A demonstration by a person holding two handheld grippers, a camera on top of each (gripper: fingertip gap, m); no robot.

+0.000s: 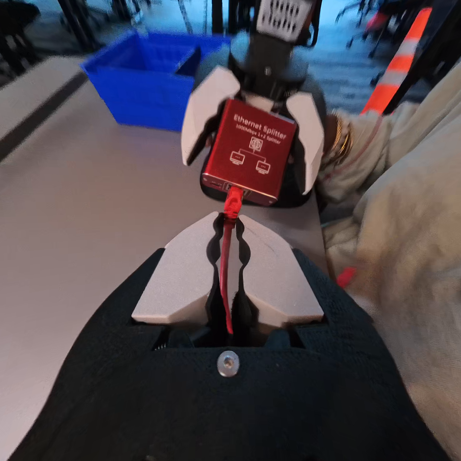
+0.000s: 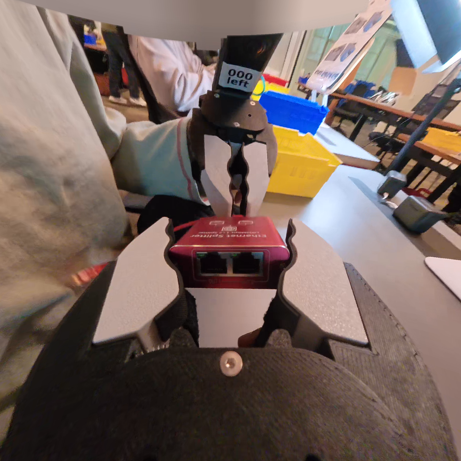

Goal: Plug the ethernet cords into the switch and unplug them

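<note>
A red metal switch box (image 1: 249, 149) is held above the grey table (image 1: 87, 199). My right gripper (image 2: 228, 224) is shut on the box's sides (image 2: 228, 252); two empty ports (image 2: 229, 265) face its camera. It shows from the front in the left wrist view (image 1: 245, 177). My left gripper (image 1: 229, 216) is shut on a red ethernet cord (image 1: 225, 274) just behind its plug (image 1: 234, 197), which sits in the single port on the box's other end. The left gripper also shows in the right wrist view (image 2: 238, 214) behind the box. A second red cord end (image 1: 346, 275) lies blurred by the person's clothing.
A blue bin (image 1: 139, 82) stands at the back of the table. A yellow bin (image 2: 299, 169) and another blue bin (image 2: 291, 112) stand behind the left gripper. Grey boxes (image 2: 419, 217) sit at the right. A person's sleeve (image 1: 374, 139) and an orange cone (image 1: 399, 62) are close by. Only a small space, under 4 cm, lies between the two pairs of fingers.
</note>
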